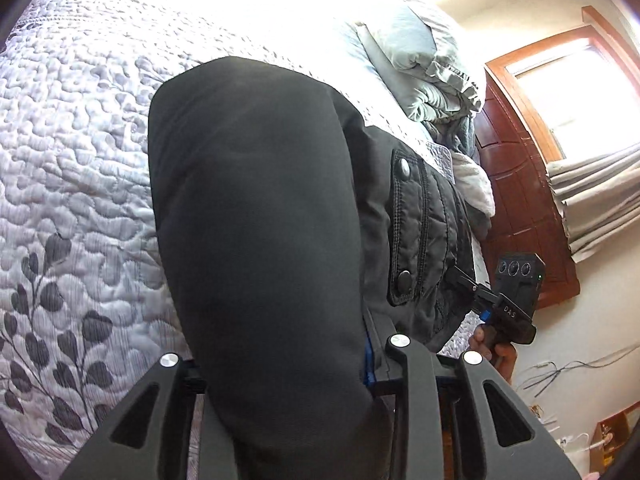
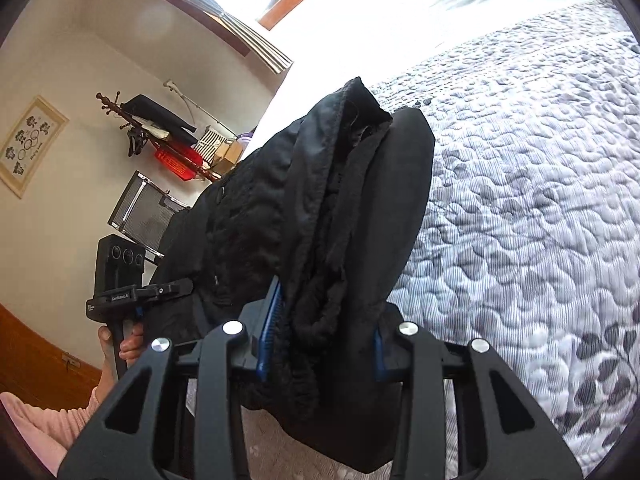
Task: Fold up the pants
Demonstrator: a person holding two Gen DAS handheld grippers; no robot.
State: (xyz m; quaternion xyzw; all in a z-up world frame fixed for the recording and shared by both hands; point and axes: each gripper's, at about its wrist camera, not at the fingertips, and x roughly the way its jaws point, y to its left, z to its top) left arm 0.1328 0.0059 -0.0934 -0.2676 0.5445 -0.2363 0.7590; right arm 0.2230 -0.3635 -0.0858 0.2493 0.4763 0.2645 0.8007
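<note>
Black pants [image 1: 248,200] hang lifted over a quilted bed [image 1: 80,160]. In the left wrist view the cloth drapes across my left gripper [image 1: 280,368], which is shut on a thick fold; a blue pad [image 1: 370,360] presses its right side. The snap-buttoned waistband [image 1: 404,232] runs to my right gripper [image 1: 460,276], which pinches its edge. In the right wrist view my right gripper [image 2: 324,340] is shut on bunched pants [image 2: 360,200] between both blue pads [image 2: 268,328]. My left gripper [image 2: 184,288] bites the cloth at the left.
The grey leaf-patterned quilt [image 2: 520,200] spreads beyond the pants. Pale blue pillows [image 1: 420,60] lie at the bed's far end, beside a wooden door [image 1: 520,200] and curtain [image 1: 592,200]. A coat rack [image 2: 160,140] and radiator [image 2: 140,208] stand by the wall. A hand [image 2: 120,344] holds the left gripper.
</note>
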